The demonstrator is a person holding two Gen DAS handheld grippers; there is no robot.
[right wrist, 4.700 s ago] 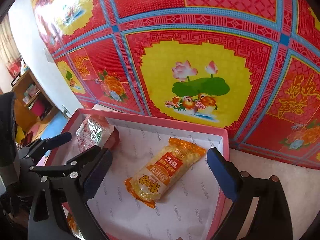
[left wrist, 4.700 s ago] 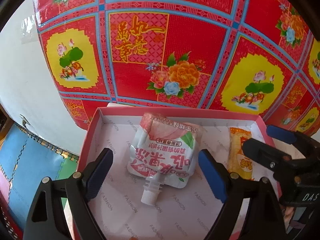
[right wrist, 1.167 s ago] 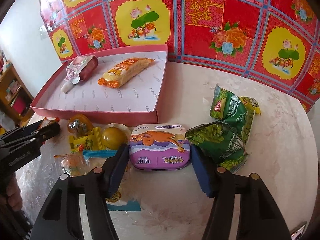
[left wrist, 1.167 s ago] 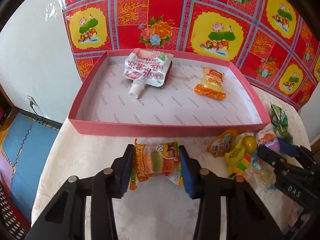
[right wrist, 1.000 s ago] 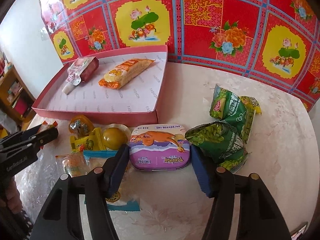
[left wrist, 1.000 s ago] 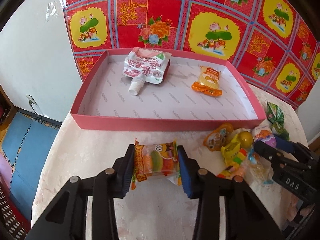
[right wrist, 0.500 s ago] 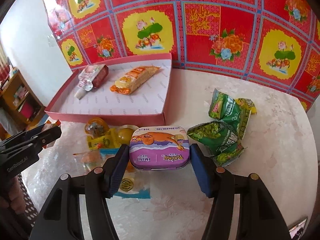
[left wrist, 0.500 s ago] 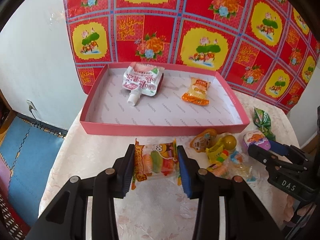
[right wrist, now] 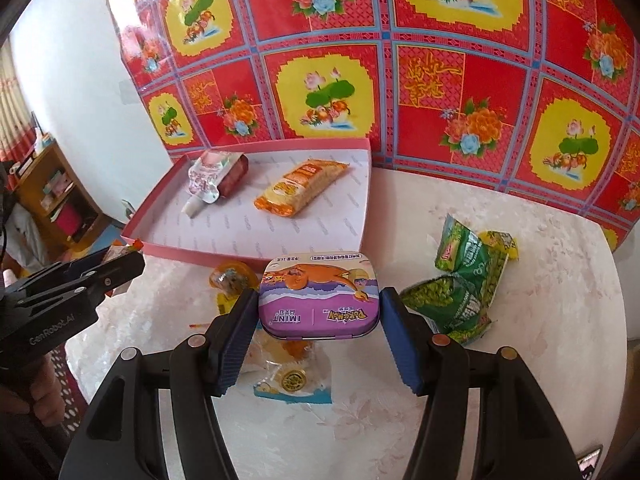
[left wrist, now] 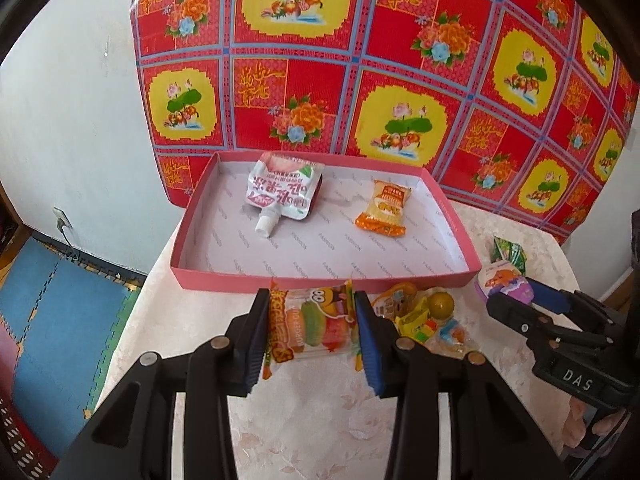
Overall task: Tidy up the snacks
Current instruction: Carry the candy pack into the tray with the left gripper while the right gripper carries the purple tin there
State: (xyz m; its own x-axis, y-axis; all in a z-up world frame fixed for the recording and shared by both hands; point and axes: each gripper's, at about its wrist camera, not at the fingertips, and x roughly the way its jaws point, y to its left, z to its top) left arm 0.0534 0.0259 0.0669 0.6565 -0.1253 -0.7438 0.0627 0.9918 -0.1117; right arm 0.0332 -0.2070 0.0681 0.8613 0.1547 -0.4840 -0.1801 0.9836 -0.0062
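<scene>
Left wrist, left tool point(left wrist: 310, 334) clamping gummy packet point(left wrist: 310, 326) crosswise, right tool point(right wrist: 318, 328) clamping mint tin point(right wrist: 318, 294) crosswise.

A: Both views are bright, with soft daylight. The shadows under the snack packet point(left wrist: 310, 326) and the mint tin point(right wrist: 318, 294) are weak.

B: Yes. I see some glare on the patterned foil backdrop point(right wrist: 136, 12) at the upper left of the right wrist view.

A: The fisheye lens bends the backdrop grid strongly, and the corners are black. The centre is sharp; the edges look a little soft.
</scene>
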